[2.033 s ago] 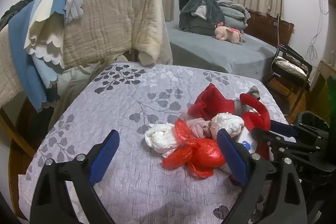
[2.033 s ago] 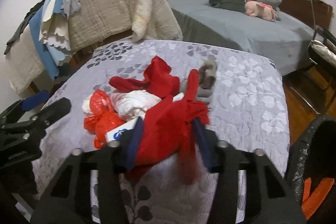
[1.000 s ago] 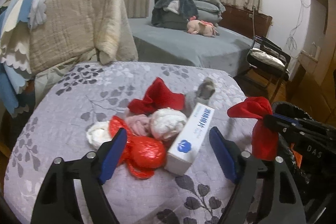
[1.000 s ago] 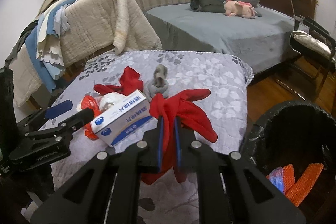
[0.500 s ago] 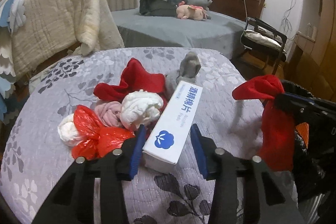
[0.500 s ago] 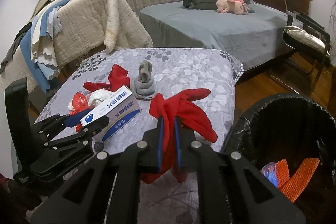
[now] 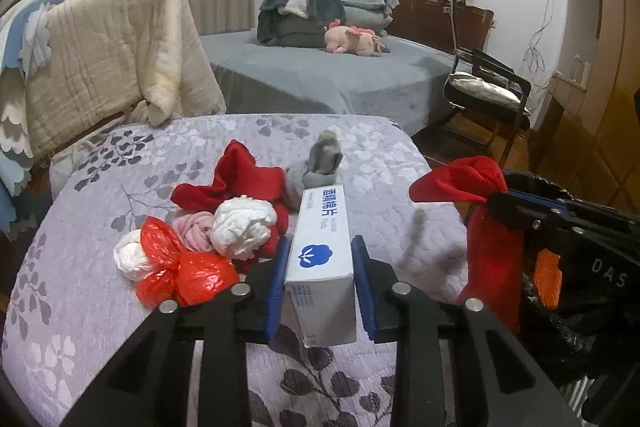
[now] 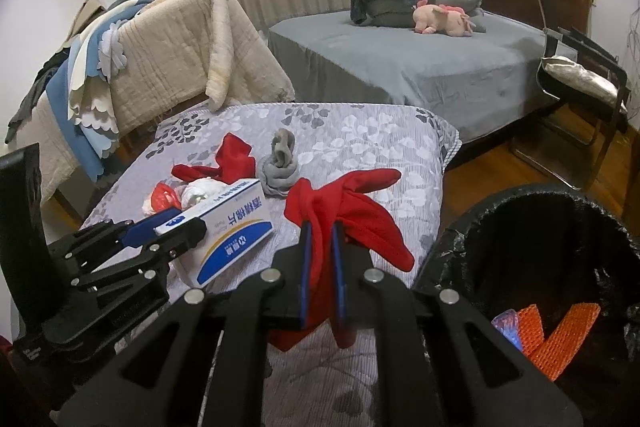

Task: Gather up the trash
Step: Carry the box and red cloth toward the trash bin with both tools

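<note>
My left gripper (image 7: pixel 319 259) is shut on a white and blue box (image 7: pixel 322 239), which also shows in the right wrist view (image 8: pixel 236 223), just above the quilted table (image 7: pixel 100 307). My right gripper (image 8: pixel 320 239) is shut on a red cloth (image 8: pixel 348 207), also seen in the left wrist view (image 7: pixel 488 227), held near the table's right edge beside a black lined trash bin (image 8: pixel 560 227). On the table lie a red plastic bag (image 7: pixel 180 267), white wads (image 7: pixel 242 227), a pink wad (image 7: pixel 194 227), another red cloth (image 7: pixel 236 179) and a grey sock (image 7: pixel 320 163).
The bin holds orange and blue scraps (image 8: pixel 552 331). A chair draped with blankets (image 7: pixel 100 59) stands behind the table at the left. A grey bed (image 7: pixel 320 75) with a pink plush toy (image 7: pixel 352 41) is behind. A black chair (image 7: pixel 484 95) stands at the right.
My left gripper closed on the white and blue box. My right gripper lifted the red cloth off the pile and carried it right, beside the bin.
</note>
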Demonstrator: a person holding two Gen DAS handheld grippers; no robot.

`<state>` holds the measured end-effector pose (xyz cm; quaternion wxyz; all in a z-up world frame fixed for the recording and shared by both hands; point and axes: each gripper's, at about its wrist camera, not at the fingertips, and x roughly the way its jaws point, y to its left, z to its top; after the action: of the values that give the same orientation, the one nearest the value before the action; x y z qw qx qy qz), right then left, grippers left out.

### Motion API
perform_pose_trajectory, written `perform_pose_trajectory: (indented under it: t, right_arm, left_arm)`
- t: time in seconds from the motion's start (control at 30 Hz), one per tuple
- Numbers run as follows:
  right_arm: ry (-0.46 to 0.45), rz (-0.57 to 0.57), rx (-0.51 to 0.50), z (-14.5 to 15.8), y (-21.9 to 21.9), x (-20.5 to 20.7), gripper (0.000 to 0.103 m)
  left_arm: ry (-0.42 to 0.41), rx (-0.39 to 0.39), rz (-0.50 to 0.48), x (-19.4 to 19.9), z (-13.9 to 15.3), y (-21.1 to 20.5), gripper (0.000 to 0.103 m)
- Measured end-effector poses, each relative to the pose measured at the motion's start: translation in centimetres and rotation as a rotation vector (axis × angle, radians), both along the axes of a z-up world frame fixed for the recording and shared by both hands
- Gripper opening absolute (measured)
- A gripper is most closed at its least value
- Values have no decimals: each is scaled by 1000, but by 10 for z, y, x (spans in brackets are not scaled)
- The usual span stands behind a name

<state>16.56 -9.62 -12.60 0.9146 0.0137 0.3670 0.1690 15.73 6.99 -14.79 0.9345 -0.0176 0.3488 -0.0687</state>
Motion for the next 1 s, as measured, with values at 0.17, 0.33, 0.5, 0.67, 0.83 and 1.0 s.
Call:
perform_pose_trajectory:
  t: [0.17,0.33,0.5,0.67,0.83,1.0]
  right_arm:
    - [5,-9,-6,-1,-3,-5,9]
    - [28,-22,-13,-9,-8,-6,9]
    - [46,-32,-23,-16,-11,-5,9]
    - [52,-39,-20,-16,-13,-5,9]
    - [36,-39,-10,-9,-16,-7,9]
    - [7,-37,7,8,-21,-13,9]
  left_arm:
    - [42,0,-9,0,-10,-6,31]
    - [95,7,-23,5,-24,-14,31]
    - [87,4,-24,7,-27,-17,30]
    - [49,-14,-17,1,-15,-15,30]
    - [22,-25,-4,-2,1,-13,30]
    - [-6,-21,-1,-8,21,-17,30]
